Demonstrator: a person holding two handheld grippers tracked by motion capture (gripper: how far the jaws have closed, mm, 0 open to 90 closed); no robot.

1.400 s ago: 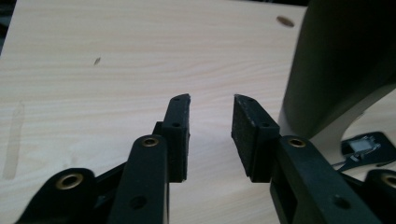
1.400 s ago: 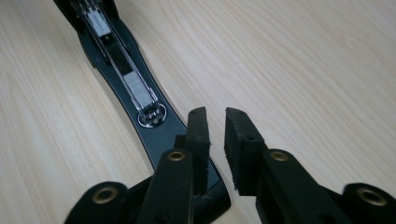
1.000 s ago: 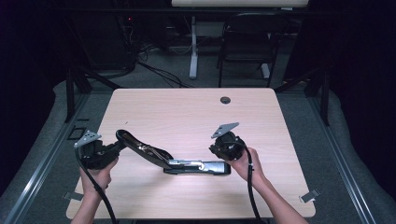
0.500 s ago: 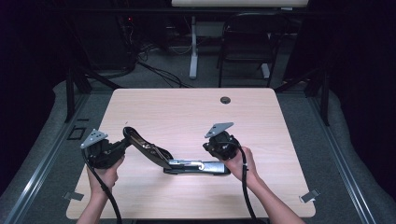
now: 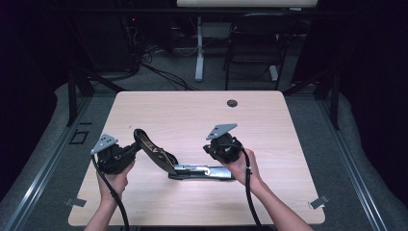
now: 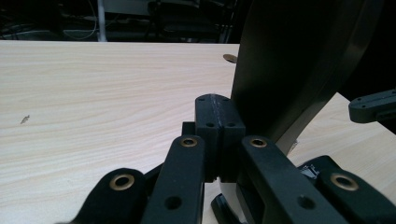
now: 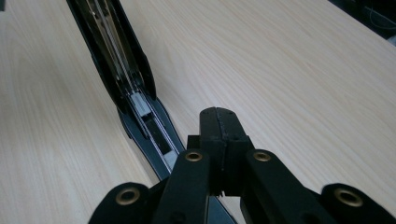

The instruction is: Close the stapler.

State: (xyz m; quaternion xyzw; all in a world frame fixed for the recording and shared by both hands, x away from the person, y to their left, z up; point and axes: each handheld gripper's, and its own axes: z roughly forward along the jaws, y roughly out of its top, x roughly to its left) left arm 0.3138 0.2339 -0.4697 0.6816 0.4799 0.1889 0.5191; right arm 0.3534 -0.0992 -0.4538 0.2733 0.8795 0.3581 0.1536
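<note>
A lab-like recording room is suggested by a pale wooden table, dark curtained surroundings, tangled floor cables and a black chair.

Both forearms come in from the near edge, one hand on each tool. The left hand holds the left claw low and pointed to the right, its two jaws pressed flat together. The right hand grips the right claw, which points left, its jaws likewise pressed together. The two claws sit well apart.
</note>
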